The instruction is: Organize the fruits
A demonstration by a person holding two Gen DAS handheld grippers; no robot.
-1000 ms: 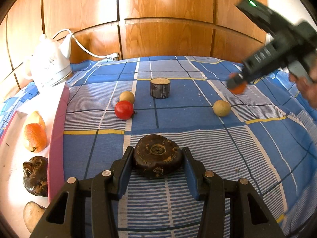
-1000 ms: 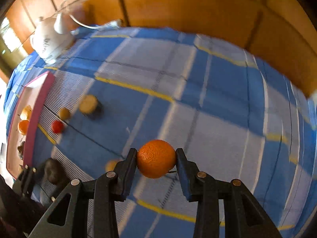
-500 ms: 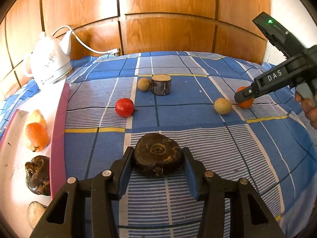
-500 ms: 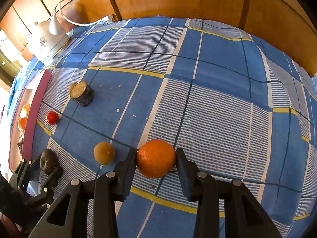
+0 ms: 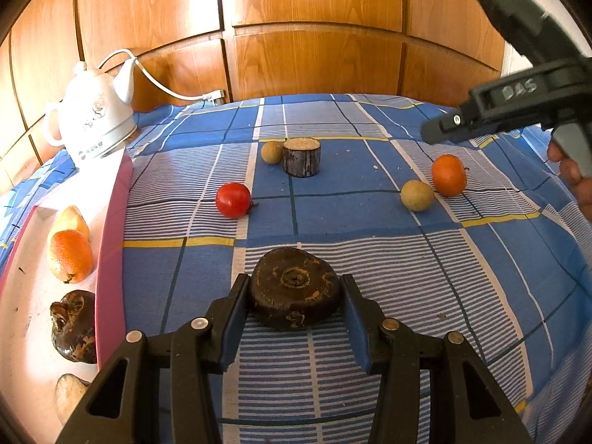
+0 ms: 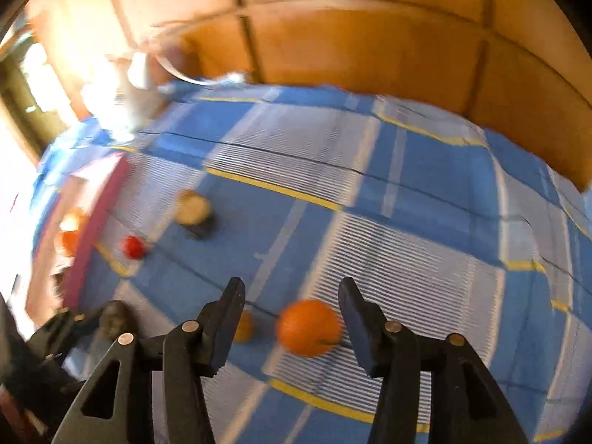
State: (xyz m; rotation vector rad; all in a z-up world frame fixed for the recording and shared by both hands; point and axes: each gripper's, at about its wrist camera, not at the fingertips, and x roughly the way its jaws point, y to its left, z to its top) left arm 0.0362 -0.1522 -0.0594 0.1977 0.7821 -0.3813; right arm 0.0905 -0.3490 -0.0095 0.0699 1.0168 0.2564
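Note:
My left gripper [image 5: 294,296] is shut on a dark brown round fruit [image 5: 295,292] resting low on the blue checked cloth. My right gripper [image 6: 292,309] is open and lifted above an orange [image 6: 310,327] that lies on the cloth; the orange also shows in the left wrist view [image 5: 448,175], beside a tan round fruit [image 5: 417,195]. A red fruit [image 5: 233,199] and another tan fruit [image 5: 272,152] lie farther back. The right gripper's body [image 5: 518,92] hangs over the right side.
A white tray with a pink rim [image 5: 111,229] at the left holds an orange [image 5: 70,256], a yellow fruit [image 5: 70,219], a dark fruit [image 5: 74,327] and a pale one [image 5: 70,394]. A wood-stump block [image 5: 301,157] and a white kettle [image 5: 98,118] stand behind.
My right gripper set the orange down on the cloth beside the tan fruit, opened and rose away. My left gripper kept its hold on the dark fruit and barely moved.

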